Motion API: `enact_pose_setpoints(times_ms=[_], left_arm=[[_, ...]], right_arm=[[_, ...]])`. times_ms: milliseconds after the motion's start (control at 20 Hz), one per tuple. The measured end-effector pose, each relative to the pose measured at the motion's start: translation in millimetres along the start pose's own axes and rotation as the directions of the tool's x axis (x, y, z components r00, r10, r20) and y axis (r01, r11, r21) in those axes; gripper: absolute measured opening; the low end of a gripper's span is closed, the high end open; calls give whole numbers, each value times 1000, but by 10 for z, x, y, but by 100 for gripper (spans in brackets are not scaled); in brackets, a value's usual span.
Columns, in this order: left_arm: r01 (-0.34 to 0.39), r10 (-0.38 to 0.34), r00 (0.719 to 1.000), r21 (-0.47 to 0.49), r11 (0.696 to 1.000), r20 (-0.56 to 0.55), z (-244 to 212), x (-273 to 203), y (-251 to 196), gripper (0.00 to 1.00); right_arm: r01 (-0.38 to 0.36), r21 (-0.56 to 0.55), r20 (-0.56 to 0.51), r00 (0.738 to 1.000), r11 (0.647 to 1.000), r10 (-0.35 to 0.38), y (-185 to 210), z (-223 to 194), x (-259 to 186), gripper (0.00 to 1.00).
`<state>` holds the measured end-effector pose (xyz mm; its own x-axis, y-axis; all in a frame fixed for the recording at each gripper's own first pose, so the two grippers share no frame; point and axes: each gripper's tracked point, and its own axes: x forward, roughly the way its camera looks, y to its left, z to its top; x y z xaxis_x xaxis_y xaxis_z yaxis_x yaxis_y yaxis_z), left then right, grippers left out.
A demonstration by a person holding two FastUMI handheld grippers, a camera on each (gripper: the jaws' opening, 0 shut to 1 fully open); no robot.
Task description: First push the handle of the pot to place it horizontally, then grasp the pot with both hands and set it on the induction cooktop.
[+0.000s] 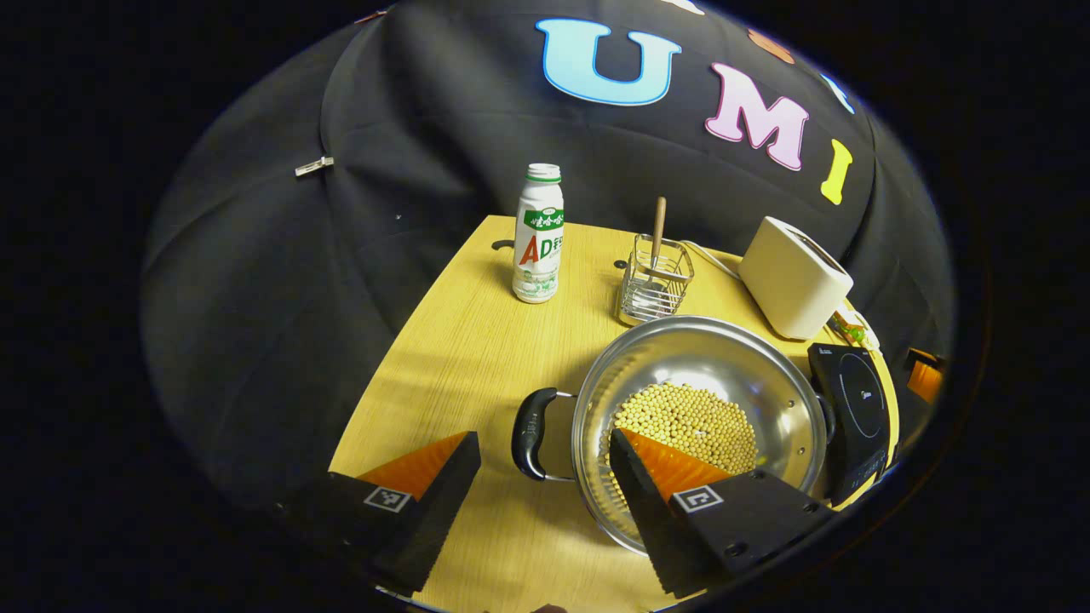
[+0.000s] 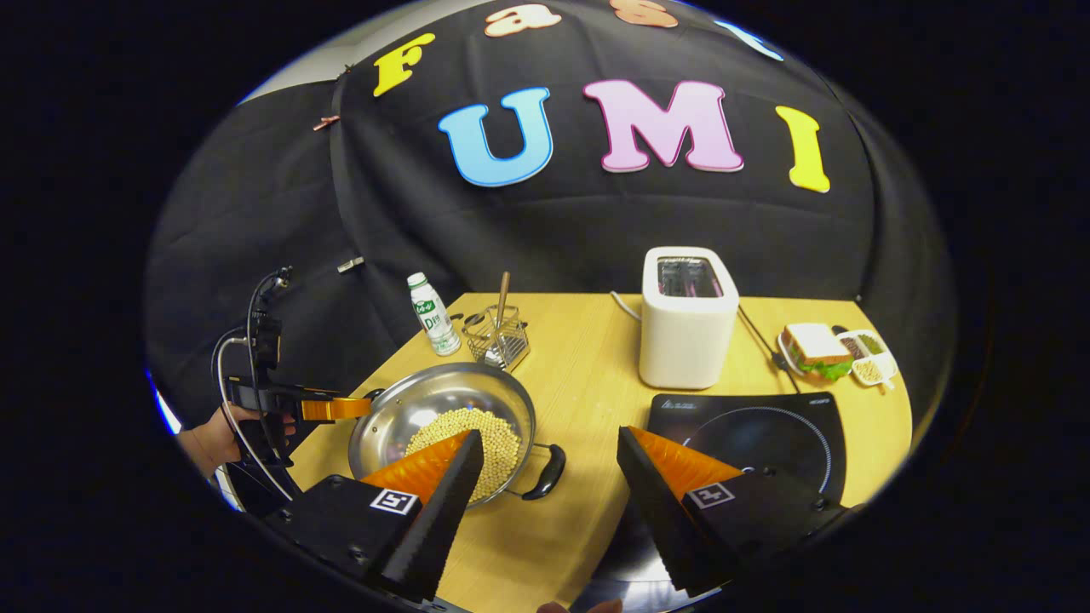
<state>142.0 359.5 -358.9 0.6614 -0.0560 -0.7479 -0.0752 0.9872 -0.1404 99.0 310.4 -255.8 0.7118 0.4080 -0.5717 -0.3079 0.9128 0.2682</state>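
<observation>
Between the left gripper [image 1: 545, 477] jaws, set apart, at 12 o'clock lies the pot [image 1: 698, 417] handle [image 1: 532, 432]; right gripper [image 2: 549, 481] jaws also apart, farther off.

Bare tabletop [image 2: 588, 358] between pot [image 2: 443, 417] and cooktop [image 2: 749, 426].

The pot [image 1: 707, 409] is a shiny steel pan holding a heap of pale round beans, standing upright on the desk with a black loop handle [image 1: 532, 432] lying flat between the left gripper's open jaws. The induction cooktop [image 2: 749, 438], a flat black slab with a ring marking, lies beyond the right jaws, apart from the pot.
</observation>
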Motion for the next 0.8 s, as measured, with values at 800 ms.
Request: enact_pose_setpoints(times_ms=[800], left_arm=[[14, -14, 997, -5, 1000, -72, -180, 531, -56, 69]], right_arm=[[186, 61, -320, 934, 981, -157, -105, -984, 1181, 65]])
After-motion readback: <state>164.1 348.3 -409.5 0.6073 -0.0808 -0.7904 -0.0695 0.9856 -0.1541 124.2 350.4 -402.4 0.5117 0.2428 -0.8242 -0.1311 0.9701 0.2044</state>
